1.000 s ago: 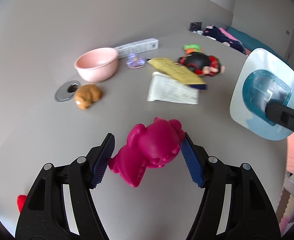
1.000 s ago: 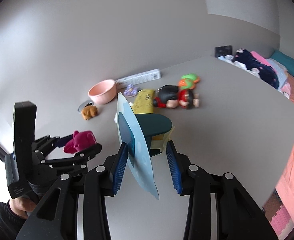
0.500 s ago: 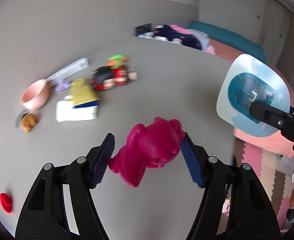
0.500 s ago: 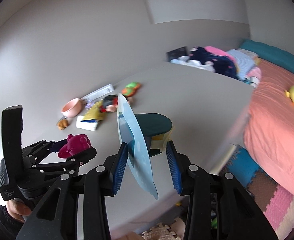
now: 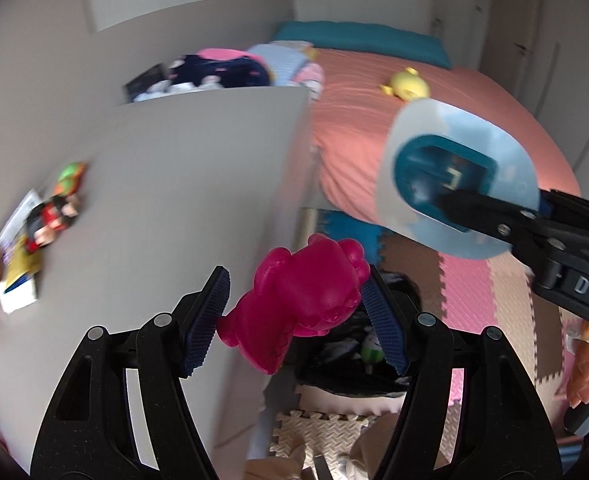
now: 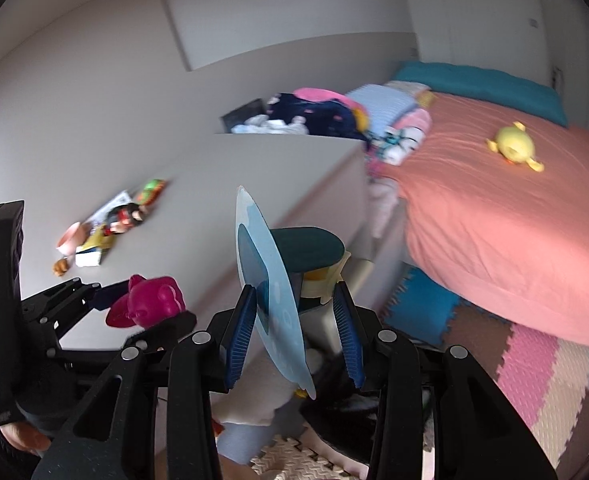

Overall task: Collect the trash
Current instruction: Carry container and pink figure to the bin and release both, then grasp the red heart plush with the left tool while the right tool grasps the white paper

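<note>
Both hands are loaded and hanging off the edge of the bench (image 5: 198,168), which puts the job somewhere in the middle – two pieces picked up, neither dropped yet. The left tool (image 5: 296,316) pinches a magenta bear-shaped toy (image 5: 300,304) between its blue pads, holding it in the air just past the bench's corner. The right tool (image 6: 294,334) is clamped on a pale blue blister pack (image 6: 272,292), its card standing on edge between the pads with a dark teal shell bulging to one side; in the left wrist view the pack floats beyond the bench edge, over the floor mats and in front of the bed (image 5: 434,120).

Directly below the bench corner sits what looks like a bin with a black liner (image 5: 354,364). It already holds some crumpled scraps, one with a touch of green, though the blur and shadow hide what they are. By my reading, the drop into it is the step in hand.

Plenty is left on the bench, well back from that corner: a pink bowl (image 6: 72,236), a yellow packet (image 6: 96,242), a white paper packet (image 6: 88,258), a small brown figure (image 6: 59,266) and a doll in red and black (image 6: 126,214) – which of these count as trash I cannot judge.
</note>
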Demonstrator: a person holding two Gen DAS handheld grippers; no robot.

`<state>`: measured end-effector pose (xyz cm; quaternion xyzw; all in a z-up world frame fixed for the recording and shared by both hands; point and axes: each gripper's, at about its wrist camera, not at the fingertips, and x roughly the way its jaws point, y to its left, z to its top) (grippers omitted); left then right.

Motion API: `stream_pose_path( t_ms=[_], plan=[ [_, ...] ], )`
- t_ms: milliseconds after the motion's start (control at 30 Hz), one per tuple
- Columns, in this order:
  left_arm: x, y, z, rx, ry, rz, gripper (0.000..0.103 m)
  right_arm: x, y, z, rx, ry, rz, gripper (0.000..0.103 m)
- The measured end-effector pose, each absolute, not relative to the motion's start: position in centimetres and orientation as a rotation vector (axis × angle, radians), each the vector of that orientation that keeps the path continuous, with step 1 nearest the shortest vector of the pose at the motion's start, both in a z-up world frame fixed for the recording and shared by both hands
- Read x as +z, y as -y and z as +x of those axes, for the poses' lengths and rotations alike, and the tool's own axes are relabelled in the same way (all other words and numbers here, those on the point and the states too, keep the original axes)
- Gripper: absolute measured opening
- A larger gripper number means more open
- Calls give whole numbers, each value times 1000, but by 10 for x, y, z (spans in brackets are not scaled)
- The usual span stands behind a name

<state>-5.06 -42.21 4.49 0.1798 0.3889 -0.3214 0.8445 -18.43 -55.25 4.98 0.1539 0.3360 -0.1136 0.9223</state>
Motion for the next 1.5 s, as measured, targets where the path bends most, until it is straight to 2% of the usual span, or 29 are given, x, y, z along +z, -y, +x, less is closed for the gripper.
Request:
stream_pose_path(
  t_ms=[167,233,267,300,333,400,1000,1500],
  plan=[
    [26,456,-70,-744,-839,442,66,39,579,-201,-287,-706,347,41],
    [19,464,-72,-755,-850,453,67,34,587,-204,-304,-712,359,33],
    [16,467,-73,-760,-858,454,67,32,590,-205,-305,-716,369,33],
    [15,468,-73,-766,-865,454,75,30,594,-206,-320,-724,374,37],
    [12,471,-73,-758,-873,460,98,28,597,-206,-343,-732,373,60],
    [11,473,-73,-717,-841,474,97,27,601,-211,-424,-714,361,81],
    [8,459,-65,-704,-871,442,97,22,592,-205,-409,-718,371,81],
    [28,374,-30,-555,-828,365,97,34,527,-158,-283,-730,302,81]
  ],
)
